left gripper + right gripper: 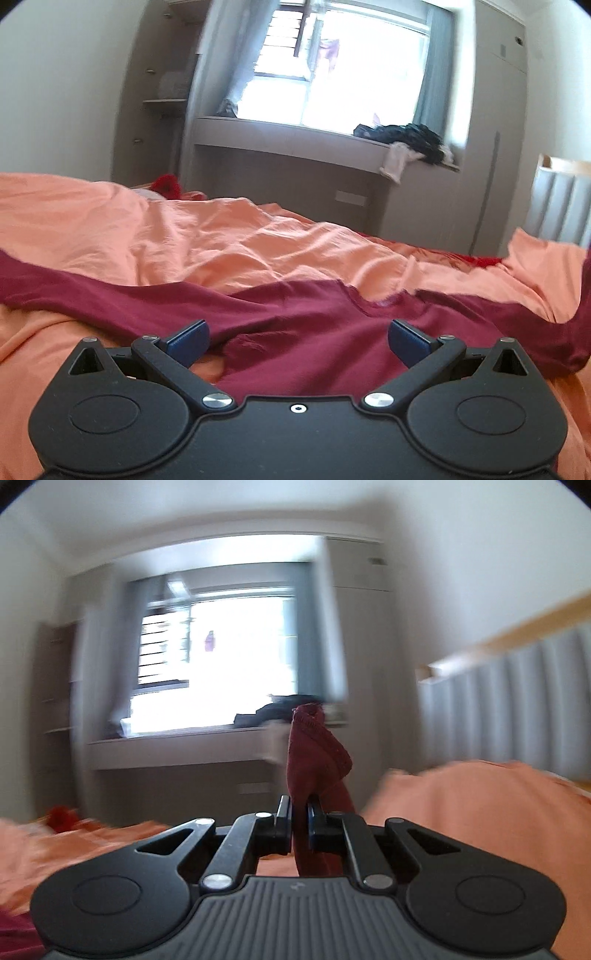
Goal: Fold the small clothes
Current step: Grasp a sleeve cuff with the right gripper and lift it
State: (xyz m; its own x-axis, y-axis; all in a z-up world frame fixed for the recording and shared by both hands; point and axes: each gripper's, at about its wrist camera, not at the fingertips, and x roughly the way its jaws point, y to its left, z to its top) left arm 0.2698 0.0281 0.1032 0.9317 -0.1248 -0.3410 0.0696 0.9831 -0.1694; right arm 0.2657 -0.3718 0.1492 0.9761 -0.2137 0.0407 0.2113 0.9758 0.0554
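Note:
A dark red garment (295, 314) lies spread across the orange bedsheet (221, 240), its neckline facing the window. My left gripper (298, 341) hovers just above it, open, its blue pads (188, 341) wide apart with cloth below and nothing pinched. In the right wrist view my right gripper (298, 812) is shut on a corner of the dark red garment (314, 753). That corner stands up above the jaws with a stitched hem showing, lifted off the orange bedsheet (480, 812). The view is motion-blurred.
A window ledge (295, 140) across the room carries a heap of dark clothes (406, 138). A grey padded headboard (517, 709) rises on the right. Something bright red (168, 186) lies at the bed's far left edge. Shelves (162, 99) stand left of the window.

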